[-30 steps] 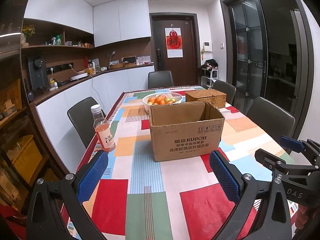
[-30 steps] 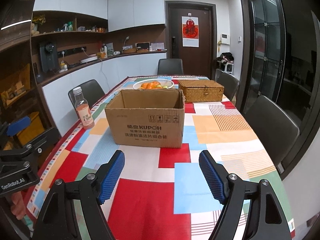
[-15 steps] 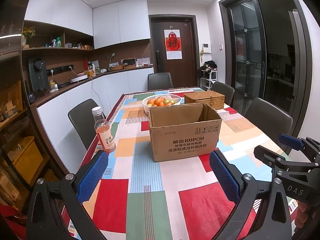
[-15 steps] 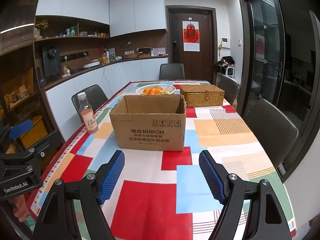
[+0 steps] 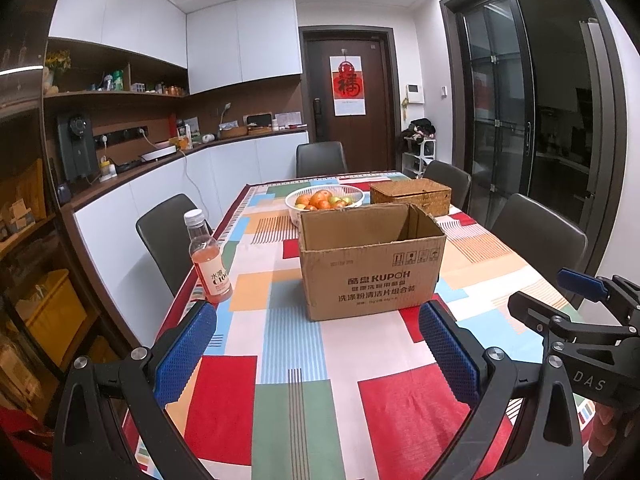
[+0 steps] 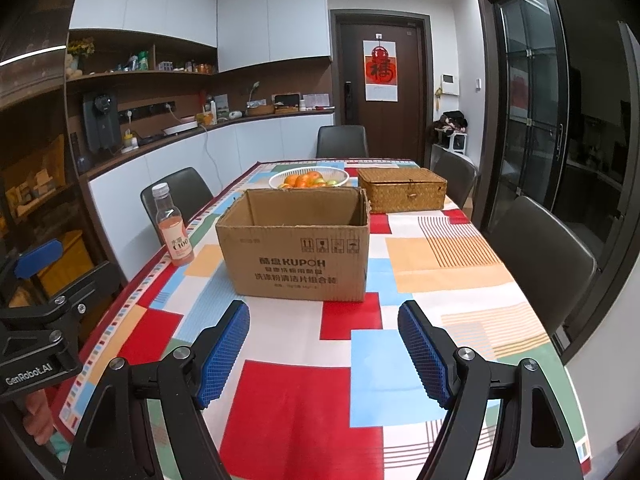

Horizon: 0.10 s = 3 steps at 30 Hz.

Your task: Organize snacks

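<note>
An open brown cardboard box (image 5: 370,258) (image 6: 298,242) stands on the table with the colourful checked cloth (image 5: 296,344) (image 6: 304,344). A bottle of pink drink with a white cap (image 5: 208,258) (image 6: 172,226) stands upright left of the box near the table's left edge. My left gripper (image 5: 316,348) is open and empty, held above the near end of the table. My right gripper (image 6: 324,344) is open and empty, also short of the box. Each gripper shows at the edge of the other's view.
Behind the box are a white bowl of oranges and other fruit (image 5: 324,200) (image 6: 308,179) and a closed wicker basket (image 5: 410,196) (image 6: 402,194). Dark chairs (image 5: 168,236) (image 6: 540,252) line both sides and the far end. A white counter runs along the left wall.
Both grippers have risen and pulled back a little, so the box and bottle look slightly farther and lower. Both stay open. Nothing on the table has moved.
</note>
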Available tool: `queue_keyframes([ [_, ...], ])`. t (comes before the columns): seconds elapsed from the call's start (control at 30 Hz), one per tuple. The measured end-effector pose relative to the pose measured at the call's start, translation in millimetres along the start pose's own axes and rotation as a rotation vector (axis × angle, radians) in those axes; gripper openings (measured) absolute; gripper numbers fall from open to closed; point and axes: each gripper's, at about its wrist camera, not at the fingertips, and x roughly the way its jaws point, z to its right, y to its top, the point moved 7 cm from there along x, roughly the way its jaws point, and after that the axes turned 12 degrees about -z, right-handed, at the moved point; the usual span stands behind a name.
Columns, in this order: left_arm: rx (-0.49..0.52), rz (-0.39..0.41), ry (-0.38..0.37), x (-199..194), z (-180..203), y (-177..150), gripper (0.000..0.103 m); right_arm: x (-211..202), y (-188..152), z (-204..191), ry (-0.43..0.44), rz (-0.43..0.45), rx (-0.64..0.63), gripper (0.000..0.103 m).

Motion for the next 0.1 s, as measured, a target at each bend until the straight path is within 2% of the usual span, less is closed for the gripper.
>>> queue_keyframes([
  [0.1, 0.0, -0.001, 0.001, 1.1, -0.8, 0.5, 0.103, 2.0, 0.2, -0.5, -0.001, -0.004, 0.0, 0.077],
])
